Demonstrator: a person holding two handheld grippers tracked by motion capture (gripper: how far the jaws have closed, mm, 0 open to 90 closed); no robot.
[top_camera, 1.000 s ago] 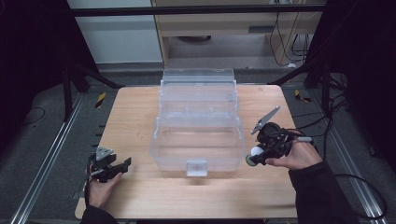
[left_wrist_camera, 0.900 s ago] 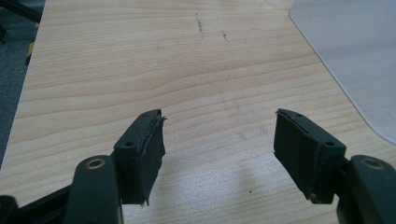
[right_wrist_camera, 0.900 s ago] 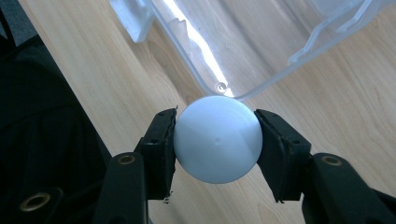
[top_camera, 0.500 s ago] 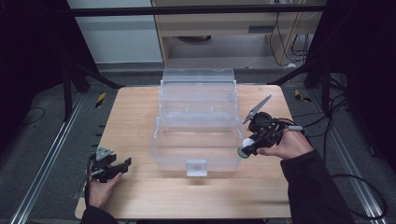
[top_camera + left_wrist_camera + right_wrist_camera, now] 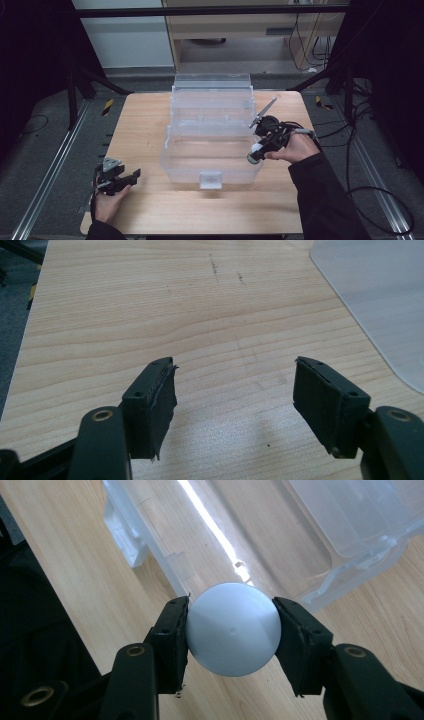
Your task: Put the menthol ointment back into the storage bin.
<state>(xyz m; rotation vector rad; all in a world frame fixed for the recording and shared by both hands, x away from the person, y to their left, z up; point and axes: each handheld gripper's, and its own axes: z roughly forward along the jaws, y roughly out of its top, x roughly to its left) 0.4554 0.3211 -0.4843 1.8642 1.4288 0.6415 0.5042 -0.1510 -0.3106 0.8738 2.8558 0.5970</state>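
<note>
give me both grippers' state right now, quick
left gripper: open, nothing between the jaws, low over the wooden table.
right gripper: closed on a white ball, at the right edge of the clear plastic box.

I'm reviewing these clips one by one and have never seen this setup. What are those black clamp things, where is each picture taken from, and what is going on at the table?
A person sits at a wooden table and holds a two-jaw hand tool in each hand. The high view looks down from above; the other two pictures come from small cameras riding on each tool, looking along its black jaws. A clear plastic box with its lid open stands mid-table. The right gripper is clamped on a white ball, held at the box's right edge. The left gripper rests near the table's front left corner, with its jaws open and nothing between them.
</note>
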